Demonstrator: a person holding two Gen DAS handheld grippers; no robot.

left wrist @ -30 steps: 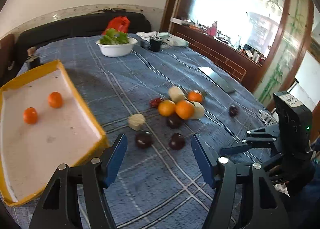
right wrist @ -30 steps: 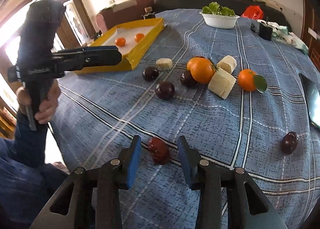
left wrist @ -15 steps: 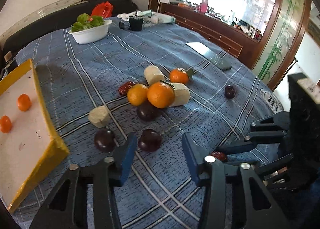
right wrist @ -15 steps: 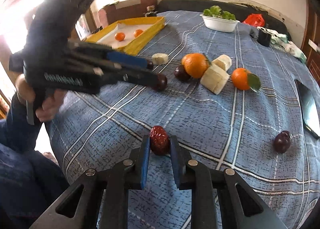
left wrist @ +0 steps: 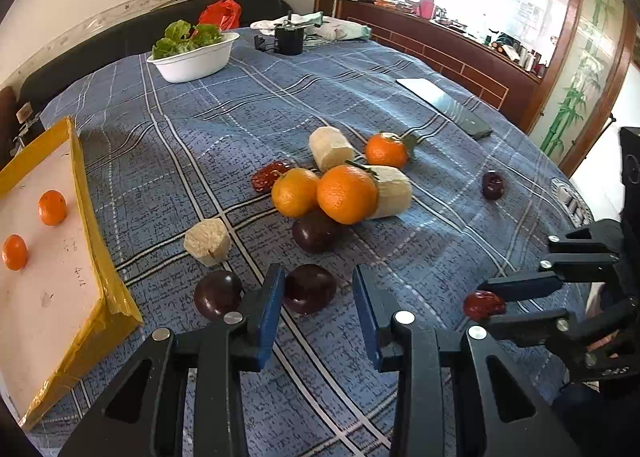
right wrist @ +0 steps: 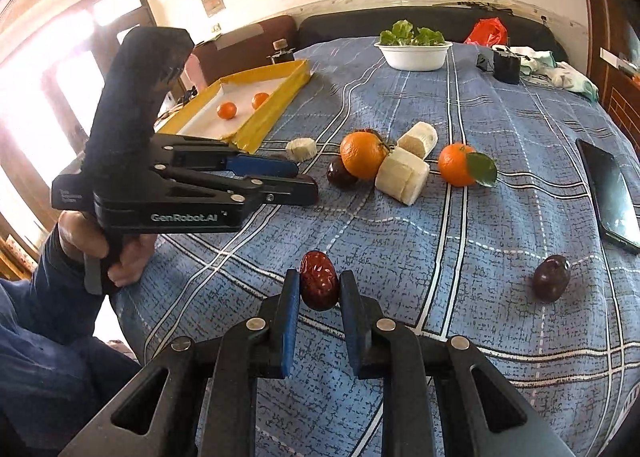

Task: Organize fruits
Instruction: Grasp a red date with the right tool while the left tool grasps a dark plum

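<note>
My left gripper [left wrist: 318,297] straddles a dark plum [left wrist: 308,289] on the blue checked cloth. Its jaws are closing, the left pad touches the plum, and a gap remains on the right. My right gripper [right wrist: 319,289] is shut on a wrinkled red date [right wrist: 318,281], held just above the cloth; the left wrist view shows this date [left wrist: 484,303] at the right. A heap of oranges [left wrist: 346,193], pale cut chunks [left wrist: 390,191] and another plum [left wrist: 314,235] lies beyond. The yellow tray [left wrist: 80,177] at the left holds two small oranges [left wrist: 52,207].
A second plum [left wrist: 218,293] lies just left of my left gripper, a pale chunk [left wrist: 208,241] behind it. A lone plum [right wrist: 551,281] and a phone [right wrist: 608,189] lie to the right. A white bowl of greens [left wrist: 192,57] stands at the far side. A person's hand [right wrist: 86,241] holds the left gripper.
My left gripper came forward and down from beside the tray to the dark plum, its jaws narrowing around it. My right gripper shut on the red date.
</note>
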